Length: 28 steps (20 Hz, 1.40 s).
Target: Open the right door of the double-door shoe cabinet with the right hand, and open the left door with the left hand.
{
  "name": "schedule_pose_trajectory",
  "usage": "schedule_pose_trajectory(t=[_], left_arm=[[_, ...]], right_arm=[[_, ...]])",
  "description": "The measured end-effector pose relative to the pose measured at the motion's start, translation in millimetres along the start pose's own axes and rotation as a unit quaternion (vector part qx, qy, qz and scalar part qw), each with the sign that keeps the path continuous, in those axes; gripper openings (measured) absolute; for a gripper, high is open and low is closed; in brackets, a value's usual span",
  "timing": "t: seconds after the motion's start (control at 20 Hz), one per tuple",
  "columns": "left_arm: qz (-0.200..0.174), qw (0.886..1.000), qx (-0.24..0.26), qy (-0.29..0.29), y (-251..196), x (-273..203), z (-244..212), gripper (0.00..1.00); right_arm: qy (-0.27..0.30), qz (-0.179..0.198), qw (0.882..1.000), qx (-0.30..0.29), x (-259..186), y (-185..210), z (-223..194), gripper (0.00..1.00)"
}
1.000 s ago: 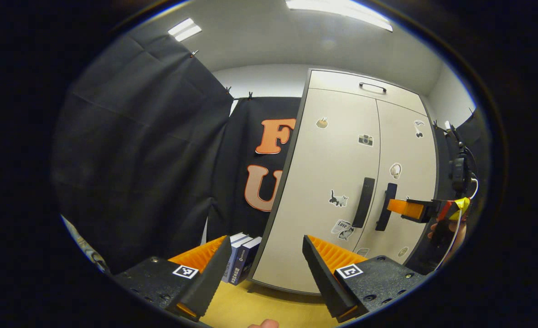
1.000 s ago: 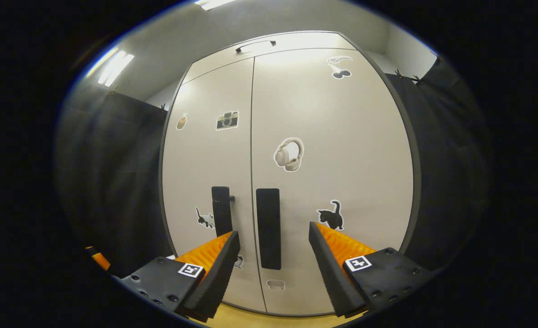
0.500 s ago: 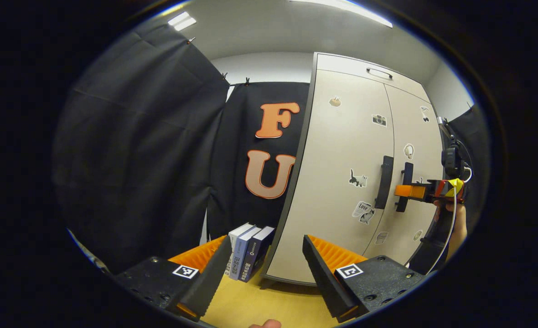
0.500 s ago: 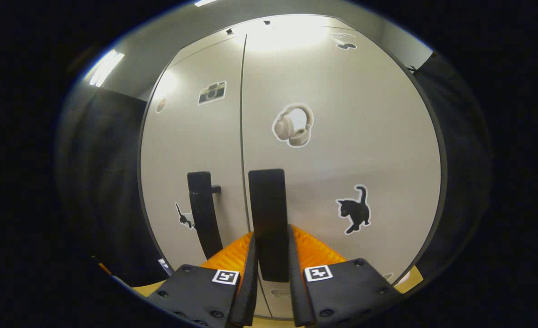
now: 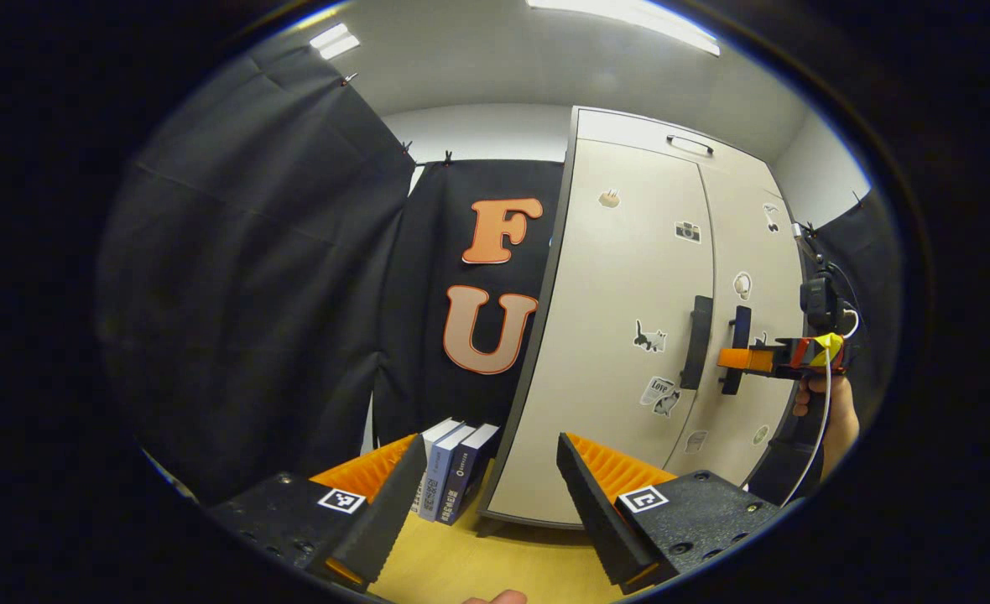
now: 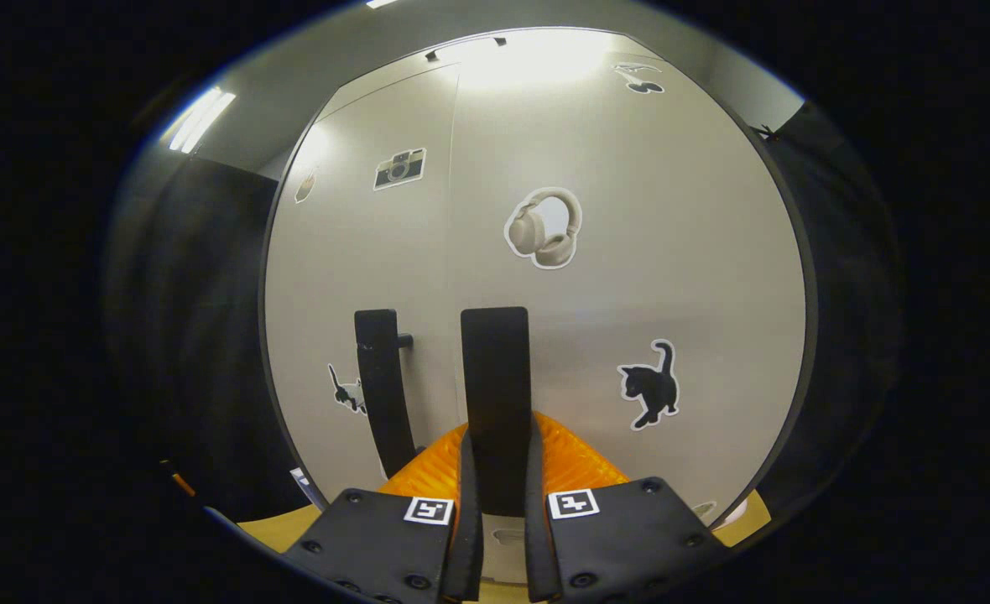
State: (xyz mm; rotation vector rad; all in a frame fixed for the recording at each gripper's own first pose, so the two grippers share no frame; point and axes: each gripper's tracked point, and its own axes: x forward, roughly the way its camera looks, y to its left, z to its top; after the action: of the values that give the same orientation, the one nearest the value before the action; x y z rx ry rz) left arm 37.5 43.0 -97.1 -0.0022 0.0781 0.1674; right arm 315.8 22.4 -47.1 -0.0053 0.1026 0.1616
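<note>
The pale double-door shoe cabinet (image 5: 621,277) stands to the right in the left gripper view, both doors flush. The left door's black handle (image 5: 698,340) hangs free. My right gripper (image 5: 734,359), held by a hand (image 5: 826,407), clamps the right door's handle (image 5: 741,323). In the right gripper view that handle (image 6: 495,369) runs upright between the two fingers of my right gripper (image 6: 499,449), which press on it from both sides. The left handle (image 6: 380,377) is just beside it. My left gripper (image 5: 491,470) is open and empty, well short of the cabinet.
Several books (image 5: 455,470) stand upright on the yellow floor (image 5: 495,558) against the cabinet's left side. Black cloth (image 5: 277,294) walls the booth on the left and behind. Stickers dot both doors.
My right gripper went forward and shut on the right door's handle, and has held there since. The left gripper stayed open and turned a little to the left.
</note>
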Motion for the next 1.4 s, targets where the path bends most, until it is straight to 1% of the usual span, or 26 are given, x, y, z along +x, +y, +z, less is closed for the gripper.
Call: schedule_pose_trajectory(t=[0.1,0.3,0.45,0.6,0.65,0.7,0.75,0.8,0.85,0.9,1.0,1.15,1.3,1.35,1.4], left_arm=[[-0.011,1.0,-0.006,0.002,-8.8,-6.2,-1.4,0.94],[-0.015,1.0,-0.006,-0.002,-16.8,-10.2,-0.7,0.94],[-0.017,1.0,-0.001,0.001,-18.4,-9.5,-1.5,0.94],[-0.026,1.0,0.004,-0.001,-29.5,-7.0,0.6,0.94],[-0.031,1.0,0.0,-0.001,-34.7,-5.4,0.2,0.92],[-0.037,0.999,-0.006,0.0,-40.2,-2.6,-0.9,0.94],[-0.041,0.999,-0.011,0.001,-45.7,-0.6,-1.3,0.94],[-0.045,0.999,-0.016,0.002,-50.6,1.2,-3.3,0.94],[-0.05,0.999,-0.018,0.004,-55.8,2.1,-4.1,0.94],[-0.056,0.998,-0.018,0.005,-60.7,3.0,-5.5,0.94],[-0.064,0.998,-0.013,0.005,-68.6,4.4,-6.7,0.95],[-0.072,0.997,-0.009,0.006,-79.7,11.2,-10.3,0.94],[-0.087,0.996,-0.011,0.019,-96.5,14.9,-19.3,0.94],[-0.092,0.995,-0.011,0.024,-100.9,15.8,-23.3,0.92],[-0.096,0.995,-0.012,0.028,-105.5,15.9,-26.6,0.94]], right_arm=[[0.002,0.007,1.0,-0.008,-15.3,0.3,-2.1,0.28],[0.005,0.019,0.999,-0.033,-60.1,-5.2,-5.3,0.28],[0.011,0.028,0.999,-0.026,-87.0,-11.1,-5.7,0.28],[0.015,0.031,0.999,-0.028,-105.8,-17.5,-6.0,0.28],[0.016,0.032,0.999,-0.026,-111.0,-19.8,-6.2,0.28],[0.016,0.034,0.999,-0.021,-113.8,-20.3,-5.4,0.28],[0.017,0.038,0.999,-0.018,-117.9,-21.4,-5.6,0.29],[0.019,0.043,0.999,-0.014,-122.0,-23.5,-5.9,0.24],[0.021,0.046,0.999,-0.011,-126.5,-25.6,-5.6,0.24],[0.021,0.049,0.999,-0.011,-131.8,-28.7,-5.2,0.28],[0.019,0.047,0.999,-0.019,-139.3,-34.8,-4.9,0.28],[0.016,0.032,0.999,-0.041,-150.1,-47.1,-4.1,0.28],[0.008,0.023,0.999,-0.041,-161.0,-55.6,-1.8,0.28],[0.006,0.021,0.999,-0.04,-164.2,-60.3,-1.7,0.28],[0.006,0.018,0.999,-0.041,-167.6,-64.2,-1.6,0.28]])
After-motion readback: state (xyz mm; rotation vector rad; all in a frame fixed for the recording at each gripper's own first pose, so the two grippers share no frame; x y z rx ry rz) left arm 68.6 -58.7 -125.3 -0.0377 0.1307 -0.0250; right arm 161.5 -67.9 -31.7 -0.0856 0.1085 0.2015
